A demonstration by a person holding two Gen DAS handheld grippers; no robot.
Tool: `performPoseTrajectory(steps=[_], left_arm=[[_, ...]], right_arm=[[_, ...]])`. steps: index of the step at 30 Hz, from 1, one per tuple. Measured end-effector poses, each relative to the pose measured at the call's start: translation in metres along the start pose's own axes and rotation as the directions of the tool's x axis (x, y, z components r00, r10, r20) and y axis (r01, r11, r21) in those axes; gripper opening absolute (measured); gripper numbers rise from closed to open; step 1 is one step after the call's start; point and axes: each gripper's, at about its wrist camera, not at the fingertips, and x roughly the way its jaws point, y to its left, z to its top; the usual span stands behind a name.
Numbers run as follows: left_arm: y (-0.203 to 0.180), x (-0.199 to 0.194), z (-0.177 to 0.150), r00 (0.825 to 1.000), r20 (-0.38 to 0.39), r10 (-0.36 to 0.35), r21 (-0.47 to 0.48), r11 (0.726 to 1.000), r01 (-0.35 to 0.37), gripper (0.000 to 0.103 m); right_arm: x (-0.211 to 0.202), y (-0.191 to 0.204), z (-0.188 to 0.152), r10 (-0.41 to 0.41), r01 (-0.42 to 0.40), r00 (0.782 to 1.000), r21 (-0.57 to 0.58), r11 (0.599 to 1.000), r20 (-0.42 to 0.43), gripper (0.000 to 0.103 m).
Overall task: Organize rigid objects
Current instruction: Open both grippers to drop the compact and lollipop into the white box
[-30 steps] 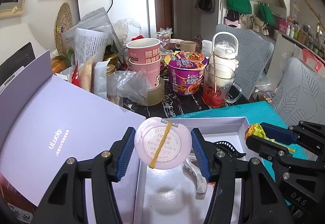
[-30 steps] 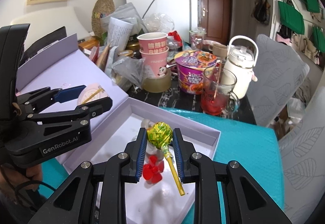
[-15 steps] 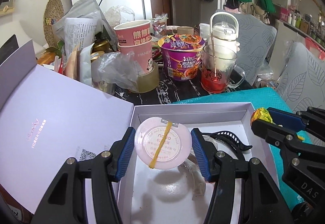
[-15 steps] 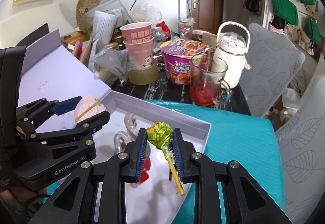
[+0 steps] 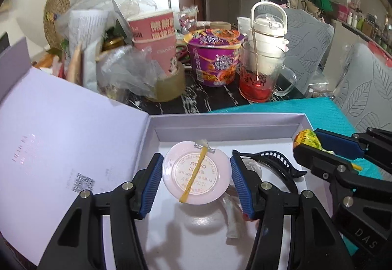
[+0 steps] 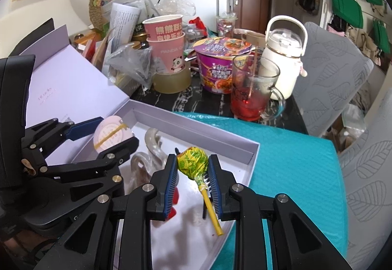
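Step in hand: both loads carried over the open lilac box (image 5: 227, 123), judged as placing.
Left gripper (image 5: 196, 172): clamped on the round pink compact (image 5: 196, 173), above the box floor, near its far wall.
Right gripper (image 6: 192, 172): closed on the yellow lollipop (image 6: 192, 162), over the box's right half.
Already in box: black hair clip (image 5: 276, 159), clear hooks (image 6: 152, 140).
Next move: lower each to bare floor, then release.

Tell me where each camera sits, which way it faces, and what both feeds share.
Left wrist: on the left gripper, angled down into the open lavender box; its fingers clamp a pink round compact; the right gripper shows at the right edge.
Right wrist: on the right gripper, angled down into the box; it clamps a lollipop; the left gripper shows at left.
Shared: box, compact, lollipop, purple noodle bowl.
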Motion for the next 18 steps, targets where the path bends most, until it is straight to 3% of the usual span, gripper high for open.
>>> performPoseTrajectory(steps=[7, 10, 13, 18], left_arm=[[0.007, 0.01, 0.001, 0.998, -0.058, -0.021, -0.05, 0.999, 0.018, 0.056], [0.008, 0.004, 0.003, 0.999, -0.034, 0.026, -0.04, 0.999, -0.027, 0.056], [0.013, -0.005, 0.006, 0.999, -0.01, 0.034, -0.055, 0.998, -0.034, 0.064], [0.019, -0.017, 0.01, 1.0, 0.001, 0.017, -0.073, 0.997, -0.017, 0.064]], right_arm=[[0.006, 0.002, -0.001, 0.007, -0.007, 1.0, -0.003, 1.0, -0.024, 0.028], [0.007, 0.002, -0.001, 0.006, -0.006, 0.999, 0.0, 1.0, -0.033, 0.043], [0.004, 0.002, 0.0, -0.001, 0.001, 1.0, 0.0, 1.0, -0.027, 0.043], [-0.003, 0.003, 0.0, -0.003, 0.003, 1.0, 0.003, 1.0, -0.019, 0.043]])
